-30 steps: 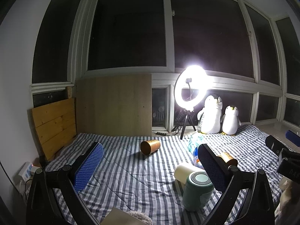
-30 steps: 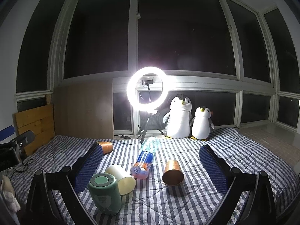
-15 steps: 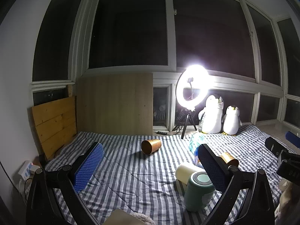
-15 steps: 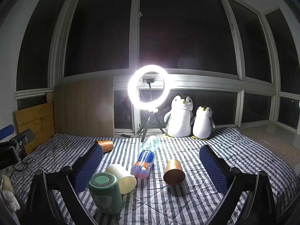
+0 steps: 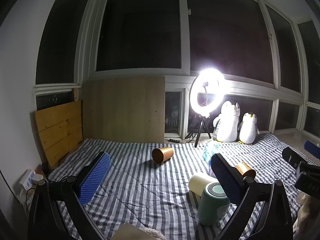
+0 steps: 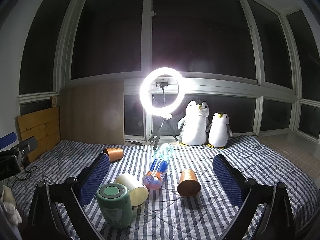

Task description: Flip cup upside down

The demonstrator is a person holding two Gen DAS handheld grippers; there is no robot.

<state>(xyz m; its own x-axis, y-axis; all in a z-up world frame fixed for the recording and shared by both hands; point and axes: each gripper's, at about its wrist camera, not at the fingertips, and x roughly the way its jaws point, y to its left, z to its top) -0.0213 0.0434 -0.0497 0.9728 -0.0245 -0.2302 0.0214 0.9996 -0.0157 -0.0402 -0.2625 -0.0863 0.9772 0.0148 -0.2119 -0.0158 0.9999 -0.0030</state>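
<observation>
Hovering almost unmoved over the striped blanket [image 6: 200,210], both the left gripper [image 5: 160,172] and right gripper [image 6: 161,172] stay wide apart, no cup [image 6: 189,183] yet approached.

Two copper cups are lying on their sides on the striped bed [image 6: 250,160]: one copper cup [image 6: 189,183] near the front, the other copper cup [image 6: 113,153] farther back to the left. One cream cup [image 6: 133,188] is lying on its side, and one green cup [image 6: 114,205] is standing just beside it. One plastic bottle [image 6: 159,169] is lying between them. Two plush penguins are sitting by the window, a large penguin [image 6: 195,124] and a small penguin [image 6: 219,130]. One ring light [image 6: 161,91] is glowing on its tripod. Two wooden boards are leaning at the back: a pine board [image 5: 59,128] and a pale board [image 5: 124,108]. One power strip [image 5: 29,179] is lying at the bed's left edge.
</observation>
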